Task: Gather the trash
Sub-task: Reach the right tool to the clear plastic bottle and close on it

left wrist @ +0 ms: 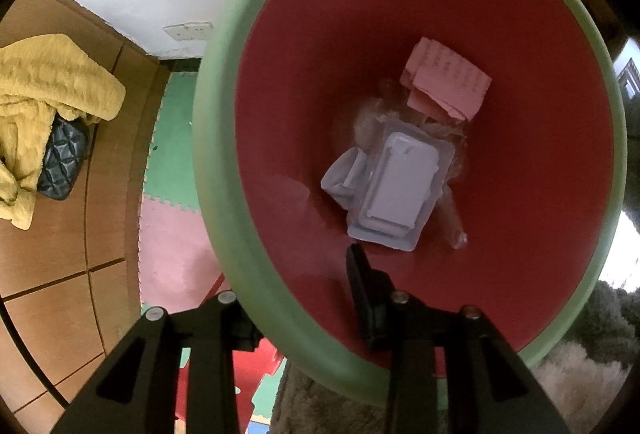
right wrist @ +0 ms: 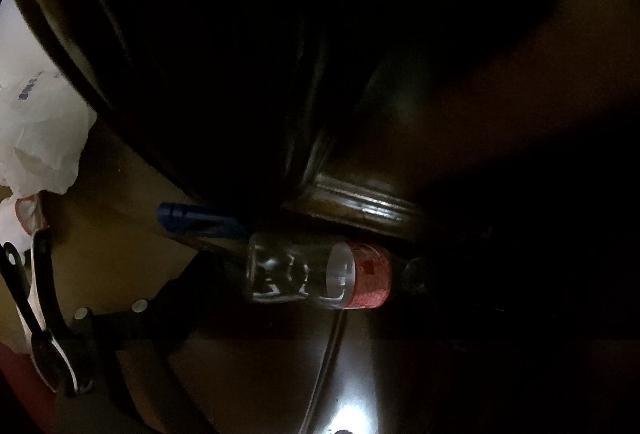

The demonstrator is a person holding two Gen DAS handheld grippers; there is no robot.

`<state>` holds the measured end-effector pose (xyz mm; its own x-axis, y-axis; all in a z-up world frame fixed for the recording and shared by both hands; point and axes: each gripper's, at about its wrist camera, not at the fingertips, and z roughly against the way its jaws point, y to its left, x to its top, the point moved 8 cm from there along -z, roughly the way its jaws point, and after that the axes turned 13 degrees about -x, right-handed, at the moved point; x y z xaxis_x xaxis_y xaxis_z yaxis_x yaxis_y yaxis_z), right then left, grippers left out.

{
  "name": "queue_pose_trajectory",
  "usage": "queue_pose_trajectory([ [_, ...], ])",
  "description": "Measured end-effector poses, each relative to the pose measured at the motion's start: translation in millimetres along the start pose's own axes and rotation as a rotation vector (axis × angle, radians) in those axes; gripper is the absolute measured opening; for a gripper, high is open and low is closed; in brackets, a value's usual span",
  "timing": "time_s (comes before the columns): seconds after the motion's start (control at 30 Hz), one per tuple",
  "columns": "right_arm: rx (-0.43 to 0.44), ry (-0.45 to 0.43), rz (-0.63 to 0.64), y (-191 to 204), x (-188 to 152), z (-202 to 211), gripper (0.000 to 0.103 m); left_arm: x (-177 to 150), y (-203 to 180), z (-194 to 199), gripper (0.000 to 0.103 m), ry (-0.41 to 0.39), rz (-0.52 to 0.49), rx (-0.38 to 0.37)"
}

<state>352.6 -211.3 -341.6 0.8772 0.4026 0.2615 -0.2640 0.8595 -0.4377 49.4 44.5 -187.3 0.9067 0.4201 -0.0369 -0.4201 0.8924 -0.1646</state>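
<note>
My left gripper [left wrist: 296, 294] is shut on the green rim [left wrist: 224, 194] of a red trash bin [left wrist: 520, 114], with one finger outside the wall and the other finger [left wrist: 360, 290] inside. At the bin's bottom lie a white plastic blister tray [left wrist: 400, 190], torn pink paper [left wrist: 448, 78] and crumpled clear film [left wrist: 368, 122]. The right wrist view is dark. A clear bottle with a red label [right wrist: 320, 274] lies on its side on a dark wooden surface, between the wide-set fingers of my open right gripper [right wrist: 320, 274]. Only its left finger [right wrist: 168, 294] shows.
A blue pen [right wrist: 196, 218] lies behind the bottle, below a dark wooden moulding [right wrist: 360, 202]. Crumpled white paper [right wrist: 40, 138] and a black-and-white handled tool [right wrist: 36, 314] sit at the left. Beside the bin are a yellow cloth [left wrist: 52, 94], a quilted dark bag [left wrist: 64, 162], foam mats [left wrist: 172, 234] and a grey rug [left wrist: 580, 374].
</note>
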Motion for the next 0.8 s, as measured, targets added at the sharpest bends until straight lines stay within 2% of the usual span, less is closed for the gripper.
queue_pose_trajectory([
  [0.13, 0.009, 0.031, 0.041, 1.5, -1.5, 0.1, 0.103, 3.4, -1.4, 1.0, 0.037, -0.001, -0.009, -0.010],
  [0.2, 0.002, 0.004, 0.065, -0.1, 1.4, 4.0, 0.089, 3.8, -1.6, 1.3, 0.037, 0.000, -0.019, -0.011],
  [0.23, -0.002, -0.012, 0.075, -0.4, 3.2, 6.5, 0.067, 3.6, -1.6, 1.4, 0.037, 0.000, -0.021, -0.010],
  [0.3, 0.072, 0.033, 0.042, 1.5, -7.4, 9.7, 0.065, 2.9, -1.9, 0.8, 0.037, 0.002, -0.027, -0.010],
  [0.4, 0.066, 0.035, 0.060, 4.3, -15.4, 14.9, 0.063, 4.2, -2.5, 0.5, 0.037, -0.001, -0.027, -0.015],
  [0.43, 0.075, 0.031, 0.065, 6.4, -17.6, 18.5, 0.036, 4.8, -2.3, 1.1, 0.037, -0.003, -0.026, -0.017],
  [0.47, 0.066, 0.036, 0.075, 8.0, -21.6, 22.3, 0.029, 5.1, -2.0, 1.0, 0.037, -0.004, -0.024, -0.016],
  [0.8, 0.145, 0.083, 0.026, -1.7, -74.6, 50.7, 0.029, 4.6, 0.0, 2.7, 0.037, -0.033, -0.006, -0.032],
])
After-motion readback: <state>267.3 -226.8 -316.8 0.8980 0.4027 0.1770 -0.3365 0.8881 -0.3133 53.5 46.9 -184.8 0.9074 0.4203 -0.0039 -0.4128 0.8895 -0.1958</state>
